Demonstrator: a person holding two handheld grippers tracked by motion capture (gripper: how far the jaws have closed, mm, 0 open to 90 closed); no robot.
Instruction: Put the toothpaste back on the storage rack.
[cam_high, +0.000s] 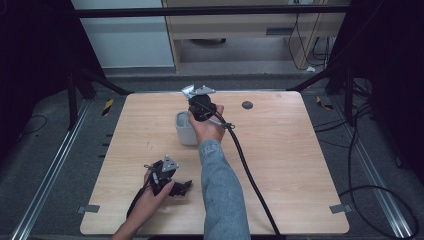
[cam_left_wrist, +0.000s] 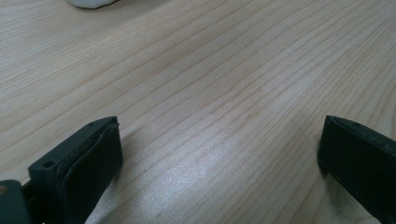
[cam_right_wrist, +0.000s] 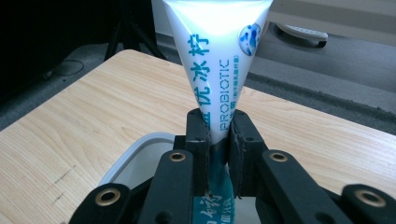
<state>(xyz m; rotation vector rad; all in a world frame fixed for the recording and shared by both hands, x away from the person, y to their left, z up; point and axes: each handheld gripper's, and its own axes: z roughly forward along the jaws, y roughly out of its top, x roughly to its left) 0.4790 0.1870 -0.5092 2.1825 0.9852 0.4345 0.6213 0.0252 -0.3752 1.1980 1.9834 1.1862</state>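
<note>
Firmly, right gripper (cam_right_wrist: 218, 135) pinches a glossy tapered tube (cam_right_wrist: 217, 60); left gripper (cam_left_wrist: 219, 158) gapes wide over woodgrain.

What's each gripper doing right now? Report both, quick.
Left gripper: open, jaws wide apart, low over bare table, holding nothing.
Right gripper: shut on the white tube, above the white cup.

The white tube (cam_right_wrist: 217, 70) reads "PROBIOTIC" in teal beside Chinese characters "优冰柠".
</note>
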